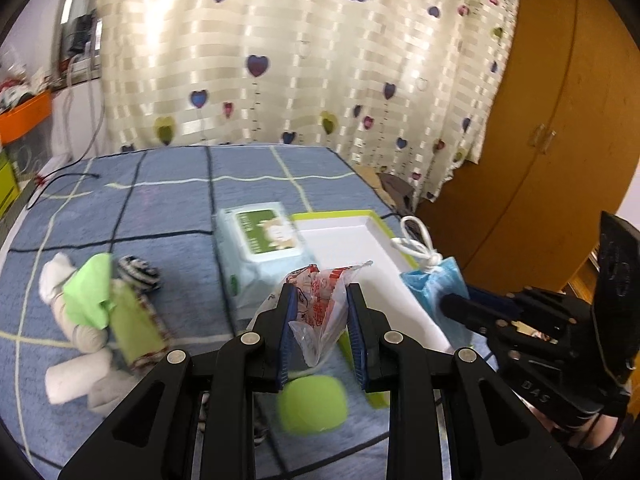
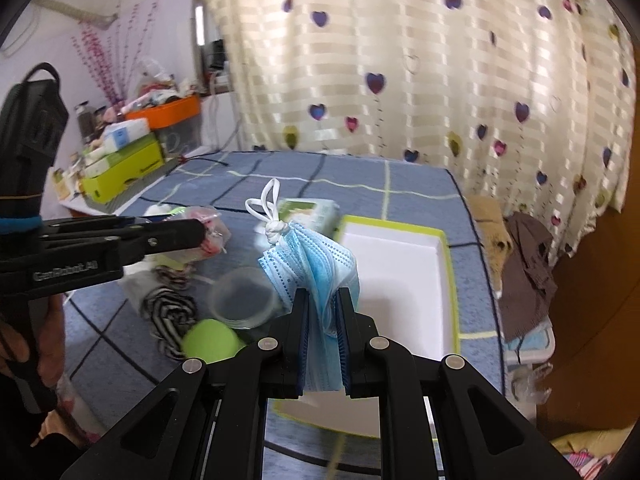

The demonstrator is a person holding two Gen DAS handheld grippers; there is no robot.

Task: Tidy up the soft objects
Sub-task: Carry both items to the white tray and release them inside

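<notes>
My left gripper [image 1: 322, 300] pinches a crumpled plastic bag [image 1: 320, 304] while my right gripper [image 2: 323, 304] clamps bundled blue masks [image 2: 316, 256] beside the white tray [image 2: 400, 264].

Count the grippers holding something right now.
2. The left gripper pinches a plastic bag; the right gripper pinches a bundle of blue masks by the white tray.

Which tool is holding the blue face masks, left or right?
The right tool grips the bundle of blue masks; the left tool instead holds a crinkly red-and-white plastic bag.
</notes>
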